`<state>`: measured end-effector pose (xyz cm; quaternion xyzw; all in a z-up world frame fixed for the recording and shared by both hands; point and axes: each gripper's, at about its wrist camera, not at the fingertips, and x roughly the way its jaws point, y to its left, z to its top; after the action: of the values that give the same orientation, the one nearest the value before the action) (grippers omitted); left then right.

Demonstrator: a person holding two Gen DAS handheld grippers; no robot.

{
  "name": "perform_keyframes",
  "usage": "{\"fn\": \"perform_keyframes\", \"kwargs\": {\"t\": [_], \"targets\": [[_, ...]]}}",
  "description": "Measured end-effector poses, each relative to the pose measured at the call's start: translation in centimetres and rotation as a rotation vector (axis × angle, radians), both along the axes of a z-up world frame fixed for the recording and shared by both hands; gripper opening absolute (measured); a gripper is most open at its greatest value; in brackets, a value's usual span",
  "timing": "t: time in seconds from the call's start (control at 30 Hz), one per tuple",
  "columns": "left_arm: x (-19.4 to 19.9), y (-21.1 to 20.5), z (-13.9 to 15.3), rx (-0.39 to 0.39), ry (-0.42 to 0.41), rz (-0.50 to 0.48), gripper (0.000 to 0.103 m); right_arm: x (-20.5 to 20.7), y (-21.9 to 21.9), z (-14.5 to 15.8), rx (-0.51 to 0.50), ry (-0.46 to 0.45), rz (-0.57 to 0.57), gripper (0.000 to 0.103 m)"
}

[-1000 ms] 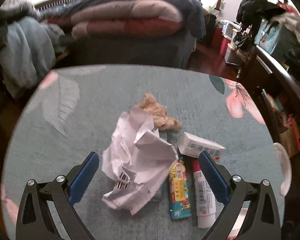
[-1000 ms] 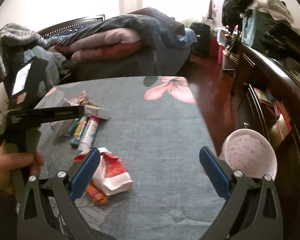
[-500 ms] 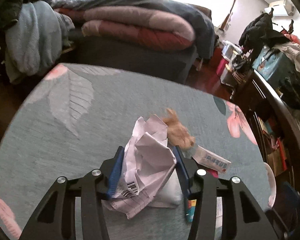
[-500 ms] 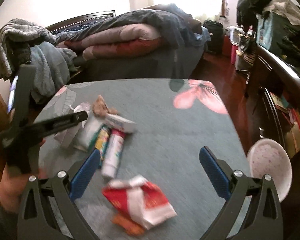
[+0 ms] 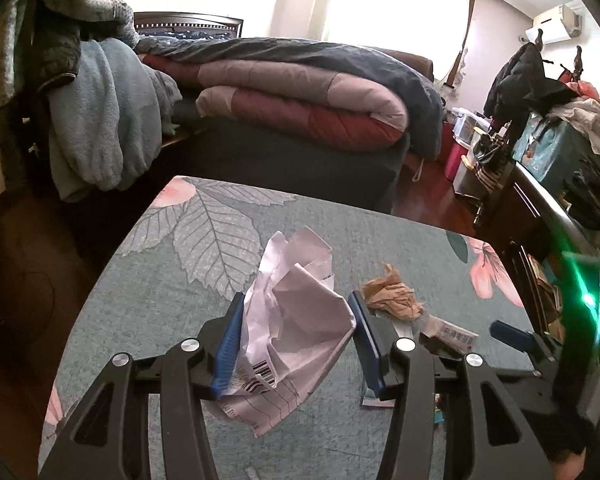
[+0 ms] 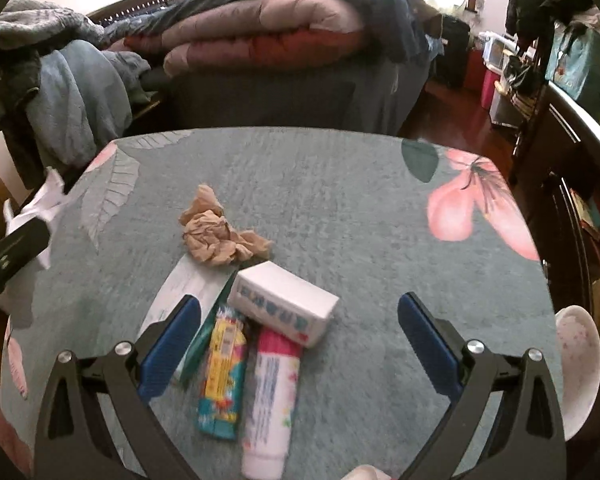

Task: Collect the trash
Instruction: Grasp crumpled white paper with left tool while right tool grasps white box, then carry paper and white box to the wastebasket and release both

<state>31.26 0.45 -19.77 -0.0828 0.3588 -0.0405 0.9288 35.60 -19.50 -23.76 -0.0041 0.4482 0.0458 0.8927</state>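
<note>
The crumpled white paper sheet with a printed barcode [image 5: 296, 320] is pinched between the blue-padded fingers of the left gripper [image 5: 296, 338], raised off the grey-green floral tablecloth [image 5: 172, 304]; the cloth shows beneath its hanging lower corner. In the right wrist view the same paper [image 6: 40, 208] appears at the table's left edge beside the dark body of that gripper. The right gripper [image 6: 296, 346] stands wide apart, its fingers either side of a cluster of trash without touching it: a small white cardboard box with blue print [image 6: 284, 300] lying tilted across the top of a white and pink tube [image 6: 272, 400], a teal and yellow wrapped packet [image 6: 224, 376] just left of the tube, a flat pale paper strip [image 6: 180, 284] under them, and a crumpled ball of brown paper [image 6: 216, 236] just beyond. A white bowl speckled with pink [image 6: 580, 368] sits off the table's right edge, its inside showing nothing. The far and right parts of the cloth, around the pink flower print [image 6: 468, 204], lie bare. Beyond the far edge is a bed stacked with folded quilts [image 6: 260, 40].
</note>
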Motion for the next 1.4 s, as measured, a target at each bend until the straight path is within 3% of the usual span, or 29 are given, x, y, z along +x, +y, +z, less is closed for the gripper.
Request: {"fn": "perform_keyframes", "kwargs": {"t": [0.1, 0.13, 0.3, 0.5, 0.8, 1.0, 1.4], "targets": [[-0.1, 0.2, -0.1, 0.002, -0.003, 0.001, 0.052, 0.7, 0.3, -0.4, -0.025, 0.028, 0.011, 0.061], [0.0, 0.3, -0.1, 0.000, -0.002, 0.002, 0.052, 0.7, 0.4, -0.4, -0.028, 0.020, 0.013, 0.060], [-0.3, 0.2, 0.0, 0.005, 0.000, 0.007, 0.053, -0.9, 0.4, 1.2, -0.057, -0.057, 0.021, 0.059], [-1.3, -0.6, 1.0, 0.013, -0.013, -0.005, 0.053, -4.3, -1.0, 3.7, -0.020, -0.113, 0.019, 0.059], [-3.8, -5.1, 3.6, 0.029, -0.056, -0.088, 0.053, -10.9, -6.5, 5.7, 0.055, -0.167, -0.048, 0.059], [-5.2, -10.7, 5.0, 0.037, -0.085, -0.210, 0.054, -15.1, -11.7, 6.1, 0.061, -0.207, -0.146, 0.059], [-6.4, -23.8, 4.9, 0.007, -0.067, -0.519, 0.054, -21.0, -23.6, 4.5, 0.088, -0.224, -0.384, 0.059]]}}
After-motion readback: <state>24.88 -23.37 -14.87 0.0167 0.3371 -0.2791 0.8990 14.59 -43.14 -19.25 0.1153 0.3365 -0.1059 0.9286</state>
